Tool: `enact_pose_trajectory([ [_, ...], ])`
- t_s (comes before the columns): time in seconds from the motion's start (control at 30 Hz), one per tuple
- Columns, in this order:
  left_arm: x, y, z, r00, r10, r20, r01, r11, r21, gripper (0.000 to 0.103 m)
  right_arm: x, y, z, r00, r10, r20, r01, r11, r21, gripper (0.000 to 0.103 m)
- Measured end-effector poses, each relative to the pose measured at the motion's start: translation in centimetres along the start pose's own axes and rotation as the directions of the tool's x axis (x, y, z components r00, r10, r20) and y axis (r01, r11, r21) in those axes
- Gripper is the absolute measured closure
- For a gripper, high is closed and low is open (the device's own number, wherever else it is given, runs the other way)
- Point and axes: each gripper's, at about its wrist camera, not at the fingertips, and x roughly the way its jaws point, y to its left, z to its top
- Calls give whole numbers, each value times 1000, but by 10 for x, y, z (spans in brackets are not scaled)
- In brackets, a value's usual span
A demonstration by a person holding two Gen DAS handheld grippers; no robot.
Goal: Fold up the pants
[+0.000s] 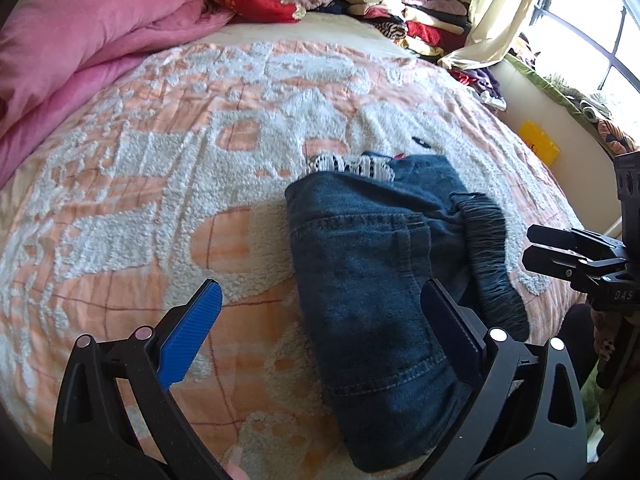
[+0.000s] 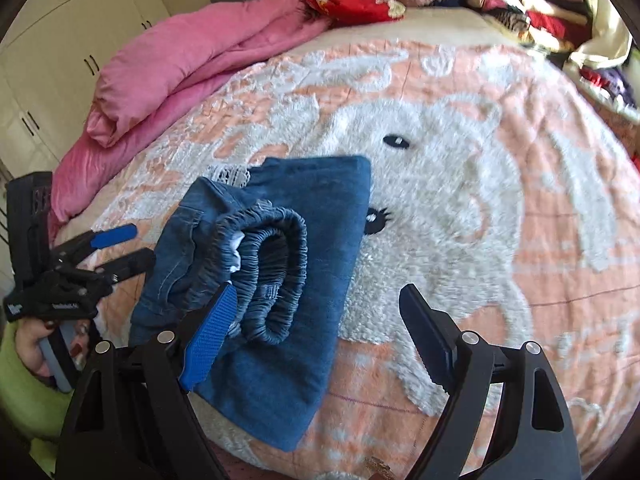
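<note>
Folded blue denim pants [image 1: 372, 264] lie on the bed in a compact bundle, with the elastic waistband [image 1: 490, 256] on top at the right and a white lace hem at the far end. They also show in the right wrist view [image 2: 280, 264], waistband [image 2: 276, 272] curled on top. My left gripper [image 1: 320, 304] is open and empty, just above the pants' near left part. My right gripper [image 2: 316, 308] is open and empty over the pants' near right edge. It appears in the left wrist view [image 1: 560, 252], and my left gripper appears in the right wrist view [image 2: 128, 246].
The bed carries a peach and white fleece blanket [image 1: 160, 160] with a bunny pattern [image 2: 440, 160]. A pink duvet [image 1: 88, 36] is bunched at the far left. Stacked folded clothes [image 1: 404, 12] sit at the far right by a curtain and window. White wardrobes [image 2: 60, 40] stand on the left.
</note>
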Motion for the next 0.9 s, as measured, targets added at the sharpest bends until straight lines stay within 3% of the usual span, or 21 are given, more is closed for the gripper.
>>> enact_pose_trajectory([
  [0.17, 21, 3, -2, 999, -23, -33, 22, 999, -29, 10, 25, -8, 0, 996, 60, -60, -58, 997, 42, 37],
  [0.23, 26, 4, -2, 999, -35, -40, 33, 999, -43, 10, 35, -12, -2, 991, 107, -84, -101, 992, 72, 39],
  [0.43, 33, 3, -1, 997, -65, -44, 63, 997, -55, 11, 42, -13, -3, 985, 146, -90, -139, 987, 77, 39],
  [0.6, 36, -3, 1, 995, -90, -43, 88, 995, -48, 23, 48, -12, 1, 983, 159, -92, -154, 986, 57, 39],
  [0.7, 39, -8, 3, 993, -104, -49, 102, 994, -37, 37, 52, -11, 2, 984, 155, -92, -153, 988, 37, 39],
  [0.73, 39, -9, 3, 993, -108, -50, 107, 994, -34, 43, 52, -10, 3, 984, 154, -91, -152, 988, 27, 41],
  [0.83, 37, -15, 6, 992, -117, -52, 116, 993, -21, 54, 52, -6, 5, 980, 182, -84, -183, 983, -2, 73],
  [0.9, 34, -18, 10, 992, -113, -48, 113, 994, -11, 58, 47, 4, 8, 981, 180, -67, -183, 982, -37, 76],
])
